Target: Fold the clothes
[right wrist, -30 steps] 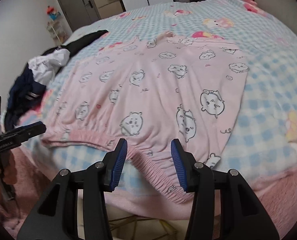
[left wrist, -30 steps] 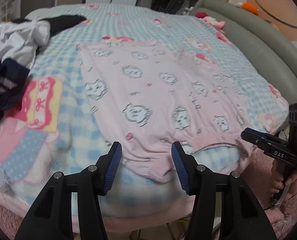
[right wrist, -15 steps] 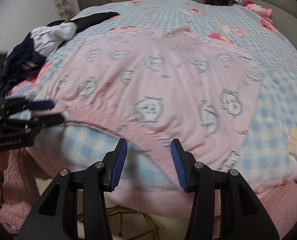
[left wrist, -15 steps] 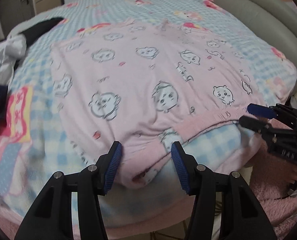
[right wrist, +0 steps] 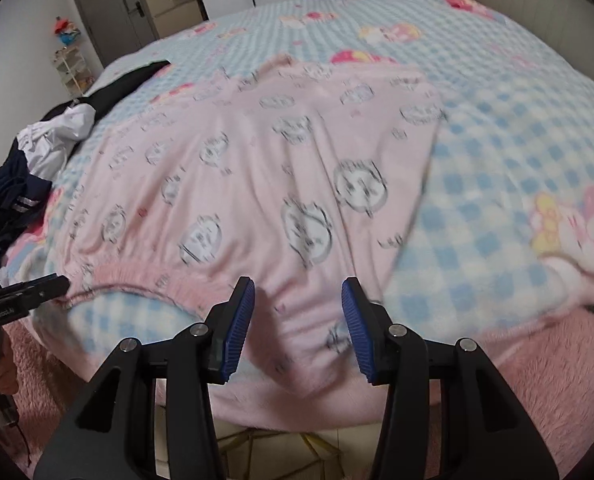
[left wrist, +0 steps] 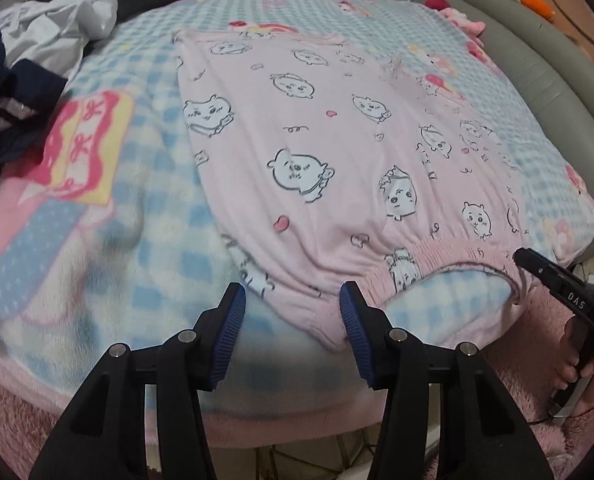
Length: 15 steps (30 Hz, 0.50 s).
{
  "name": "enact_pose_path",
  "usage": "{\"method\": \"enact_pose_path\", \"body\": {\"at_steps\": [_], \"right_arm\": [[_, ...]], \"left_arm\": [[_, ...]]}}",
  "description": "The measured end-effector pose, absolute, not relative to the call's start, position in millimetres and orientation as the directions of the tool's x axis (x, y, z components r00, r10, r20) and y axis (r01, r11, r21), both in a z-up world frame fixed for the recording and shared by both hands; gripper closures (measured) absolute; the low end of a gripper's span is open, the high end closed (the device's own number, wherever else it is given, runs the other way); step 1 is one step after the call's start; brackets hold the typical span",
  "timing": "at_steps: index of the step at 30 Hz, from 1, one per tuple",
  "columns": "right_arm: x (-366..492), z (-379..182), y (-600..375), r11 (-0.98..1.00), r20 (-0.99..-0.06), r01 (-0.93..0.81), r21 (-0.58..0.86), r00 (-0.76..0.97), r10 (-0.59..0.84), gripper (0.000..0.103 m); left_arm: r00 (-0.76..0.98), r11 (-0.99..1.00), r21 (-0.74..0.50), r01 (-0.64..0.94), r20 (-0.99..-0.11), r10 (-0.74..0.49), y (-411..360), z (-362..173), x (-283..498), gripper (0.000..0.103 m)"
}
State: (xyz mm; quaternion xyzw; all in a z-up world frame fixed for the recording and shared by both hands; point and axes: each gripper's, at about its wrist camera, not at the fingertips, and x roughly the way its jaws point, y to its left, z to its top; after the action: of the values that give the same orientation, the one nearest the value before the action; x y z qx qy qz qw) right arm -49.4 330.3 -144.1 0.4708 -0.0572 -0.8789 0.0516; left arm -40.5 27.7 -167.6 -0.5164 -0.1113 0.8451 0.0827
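pajama pants [left wrist: 337,152] spread on the bed [left wrist: 145,216] ahead of both claws, waistband nearest them, clothes pile [left wrist: 29,64] far left of the left claw [left wrist: 291,320]

White letters "DAS" stand on the right gripper [left wrist: 537,266]; other lettering blurred.

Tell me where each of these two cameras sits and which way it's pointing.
Left wrist: on the left gripper, facing across the bed at the pink pajama pants; the right gripper and a hand show far right.
Right wrist: on the right gripper, facing the pants' waistband; the left gripper shows far left.
Shared: pants, bed, dark clothes pile, open jaws.
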Motion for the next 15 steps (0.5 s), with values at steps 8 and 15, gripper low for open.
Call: {"method": "enact_pose_path", "body": {"at_steps": [8, 15], "right_arm": [[-32.4, -142.4, 370.3, -0.929, -0.779, -0.074, 0.362, -0.571, -0.258, 0.057], [-36.3, -154.9, 372.3, -0.934, -0.818, -0.086, 0.348, -0.515, -0.257, 0.057]], "left_arm": [[-0.514, -0.733, -0.674, 0.085, -0.66, 0.548, -20.7, -165.5, -30.0, 0.052], [-0.505, -0.722, -0.682, 0.116, -0.666, 0.549, -20.5, -172.6, -31.5, 0.052]]}}
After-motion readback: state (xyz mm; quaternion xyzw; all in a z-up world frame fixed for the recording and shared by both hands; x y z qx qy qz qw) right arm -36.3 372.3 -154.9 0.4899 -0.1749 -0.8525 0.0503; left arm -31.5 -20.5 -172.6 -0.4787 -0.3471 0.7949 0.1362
